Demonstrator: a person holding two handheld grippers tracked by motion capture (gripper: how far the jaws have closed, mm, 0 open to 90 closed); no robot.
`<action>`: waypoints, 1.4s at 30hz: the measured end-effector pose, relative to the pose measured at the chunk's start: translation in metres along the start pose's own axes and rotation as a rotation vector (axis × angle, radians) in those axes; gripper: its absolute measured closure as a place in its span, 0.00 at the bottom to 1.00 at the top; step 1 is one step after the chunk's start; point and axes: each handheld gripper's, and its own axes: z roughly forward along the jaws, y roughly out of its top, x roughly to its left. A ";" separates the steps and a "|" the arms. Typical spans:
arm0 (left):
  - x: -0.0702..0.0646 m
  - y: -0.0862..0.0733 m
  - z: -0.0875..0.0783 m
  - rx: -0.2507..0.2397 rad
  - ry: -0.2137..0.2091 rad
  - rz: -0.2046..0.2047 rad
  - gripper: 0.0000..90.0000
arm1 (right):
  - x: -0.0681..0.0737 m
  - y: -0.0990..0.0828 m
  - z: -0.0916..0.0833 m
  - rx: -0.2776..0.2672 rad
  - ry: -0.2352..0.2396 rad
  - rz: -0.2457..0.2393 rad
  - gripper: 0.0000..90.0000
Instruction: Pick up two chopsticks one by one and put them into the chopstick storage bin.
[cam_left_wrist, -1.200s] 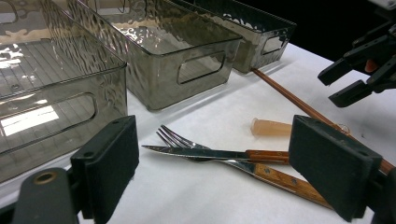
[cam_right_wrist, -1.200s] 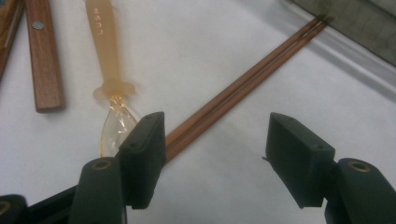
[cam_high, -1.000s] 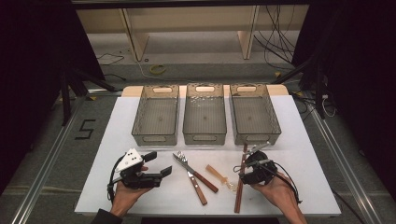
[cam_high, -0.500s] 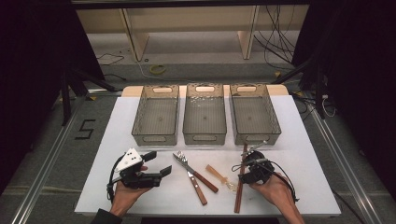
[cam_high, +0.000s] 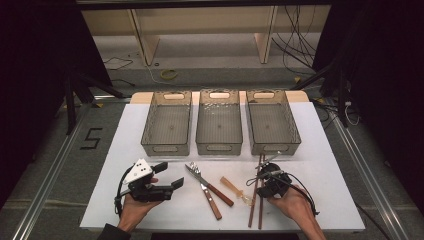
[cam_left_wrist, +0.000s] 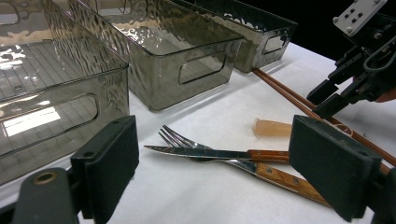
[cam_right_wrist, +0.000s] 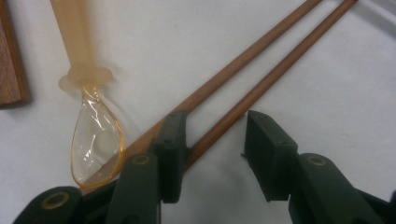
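Note:
Two brown chopsticks (cam_high: 254, 206) lie side by side at the front right of the white table. My right gripper (cam_high: 258, 183) points down over them, and its jaws have just been closing. In the right gripper view, one chopstick (cam_right_wrist: 280, 70) runs between the jaws of the right gripper (cam_right_wrist: 217, 149), close against the left pad. The right pad stands clear of it, and the other chopstick passes under the left jaw. A spoon (cam_right_wrist: 95, 140) with an amber handle and a clear bowl lies just to the left. My left gripper (cam_high: 170, 175) rests open at the front left, holding nothing.
A wooden-handled fork (cam_left_wrist: 175, 137) and knife (cam_left_wrist: 196, 151) lie crossed between the two grippers. Three grey see-through bins (cam_high: 165, 148) (cam_high: 219, 148) (cam_high: 274, 148) stand in a row behind. The chopsticks' far ends reach the right bin's front wall.
The right gripper's jaws have narrowed around the chopsticks and the hand has shifted only slightly. The left gripper has stayed where it was.

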 end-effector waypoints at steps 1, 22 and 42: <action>0.000 0.000 0.000 0.000 0.000 0.000 0.17 | 0.000 0.000 0.000 0.005 0.001 0.000 0.68; 0.000 0.000 0.000 0.004 -0.002 -0.001 0.17 | -0.008 0.003 -0.008 0.055 0.006 -0.028 0.91; 0.000 0.000 0.000 0.008 0.000 0.003 0.17 | -0.009 -0.002 -0.006 0.125 0.019 -0.053 0.91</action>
